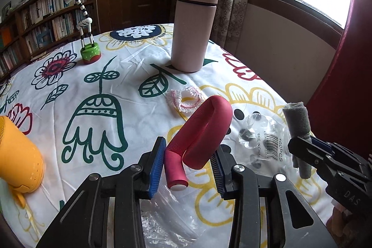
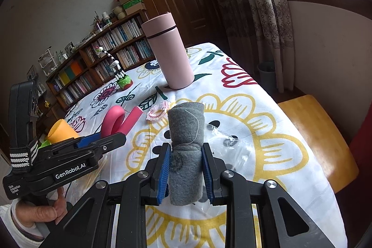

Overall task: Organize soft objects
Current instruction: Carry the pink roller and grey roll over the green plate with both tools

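- Pink foam fills the left wrist view: a bent pink foam tube (image 1: 204, 131) sits between the blue pads of the left gripper (image 1: 189, 162). One pad touches the tube's short leg; the other pad stands at the bend's far side, so the jaws look closed lightly on it.
- The tube's long axis arches up and away from the gripper, towards the tall pink lidded flask (image 1: 193, 27) standing behind it on the flowered tablecloth (image 1: 93, 90).
- Nearer than the flask lie a small frilly pink hair tie (image 1: 183, 99) and, right of it, a clear plastic bag (image 1: 258, 134).
- In the right wrist view, the right gripper (image 2: 186, 169) is clamped narrow on a rolled grey felt cloth (image 2: 186, 143), held upright along the fingers.
- The flask stands straight beyond the roll; the tube appears left of the flask, beside the left gripper's body.
- Judging by this, each hand already has its soft thing; the hair tie lies nearer the left gripper.
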A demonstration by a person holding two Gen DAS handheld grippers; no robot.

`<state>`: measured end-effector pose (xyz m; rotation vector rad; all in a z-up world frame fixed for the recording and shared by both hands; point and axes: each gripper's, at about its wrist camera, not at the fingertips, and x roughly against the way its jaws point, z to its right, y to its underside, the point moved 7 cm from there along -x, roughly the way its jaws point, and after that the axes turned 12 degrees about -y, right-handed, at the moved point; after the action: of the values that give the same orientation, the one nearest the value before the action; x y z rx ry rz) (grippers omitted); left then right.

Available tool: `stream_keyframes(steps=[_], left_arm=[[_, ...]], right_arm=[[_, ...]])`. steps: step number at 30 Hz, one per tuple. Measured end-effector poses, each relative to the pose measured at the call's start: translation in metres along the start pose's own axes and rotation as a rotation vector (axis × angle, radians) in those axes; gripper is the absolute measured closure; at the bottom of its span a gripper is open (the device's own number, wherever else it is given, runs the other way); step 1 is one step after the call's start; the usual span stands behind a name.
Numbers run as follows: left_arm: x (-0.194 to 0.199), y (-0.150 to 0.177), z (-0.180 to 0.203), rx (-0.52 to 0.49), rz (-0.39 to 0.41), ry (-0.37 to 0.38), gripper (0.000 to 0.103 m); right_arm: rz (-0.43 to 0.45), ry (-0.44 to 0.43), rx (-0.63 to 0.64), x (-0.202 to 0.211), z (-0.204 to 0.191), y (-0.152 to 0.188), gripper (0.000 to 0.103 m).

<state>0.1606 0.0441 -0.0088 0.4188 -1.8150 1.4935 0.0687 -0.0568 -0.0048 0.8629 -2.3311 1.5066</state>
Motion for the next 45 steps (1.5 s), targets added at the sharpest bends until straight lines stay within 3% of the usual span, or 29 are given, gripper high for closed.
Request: stream_keyframes(steps=[20,45], left_arm=[[0.077,0.017,-0.081,0.153,0.109,-0.081,0.064],[0.139,0.063,-0.218,0.359,0.192,-0.264,0.064]], right_arm=[[-0.015,-0.064,0.068,-0.010,-0.065,0.000,0.075],[-0.059,-0.155,0.186,-0.034,-0.164,0.013,0.075]])
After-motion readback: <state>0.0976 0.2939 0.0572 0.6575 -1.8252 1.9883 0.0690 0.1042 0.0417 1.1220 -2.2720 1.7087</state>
